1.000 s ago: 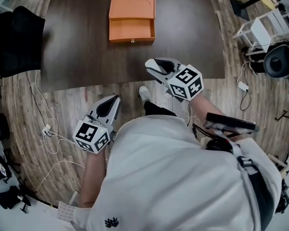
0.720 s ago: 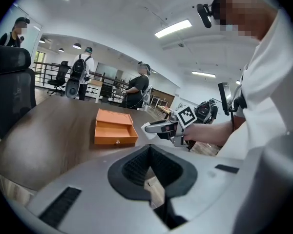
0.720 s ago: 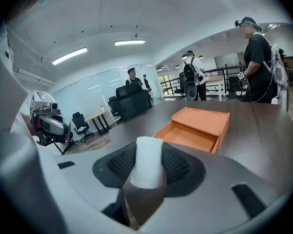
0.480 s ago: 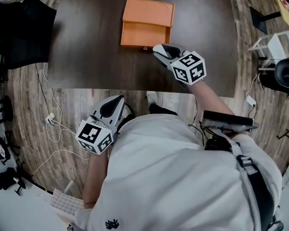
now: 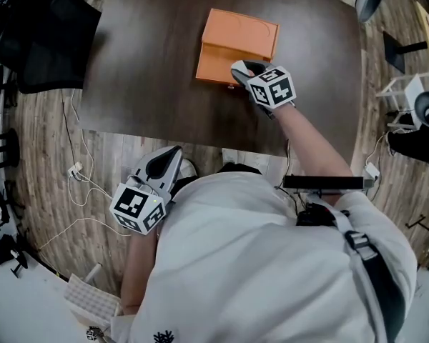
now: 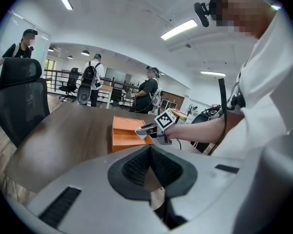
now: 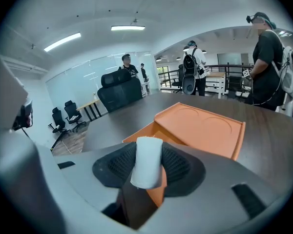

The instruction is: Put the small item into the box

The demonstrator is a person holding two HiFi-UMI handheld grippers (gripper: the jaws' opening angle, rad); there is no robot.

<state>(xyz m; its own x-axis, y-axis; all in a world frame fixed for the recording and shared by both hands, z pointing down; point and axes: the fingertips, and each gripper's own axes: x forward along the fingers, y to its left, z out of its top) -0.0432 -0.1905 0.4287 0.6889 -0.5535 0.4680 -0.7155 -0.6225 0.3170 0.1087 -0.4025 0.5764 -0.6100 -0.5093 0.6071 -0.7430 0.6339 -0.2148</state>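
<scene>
Dark tabletop [image 5: 150, 63] carries an orange box [image 5: 247, 31] with its drawer [image 5: 216, 66] pulled out. The right gripper [image 5: 243, 68] has its fingers clamped on a small white item [image 7: 146, 162], and the open drawer lies just ahead of and below their tips. The left gripper [image 5: 166, 156] hangs over the plank floor [image 5: 100, 163], fingers pressed together with nothing between them.

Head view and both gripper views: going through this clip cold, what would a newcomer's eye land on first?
The bright orange box stands out on the dark table, its drawer open toward the person. At its front edge is the right gripper, jaws clamped on a small white item. The left gripper hangs off the table over the wooden floor, jaws together and empty.
</scene>
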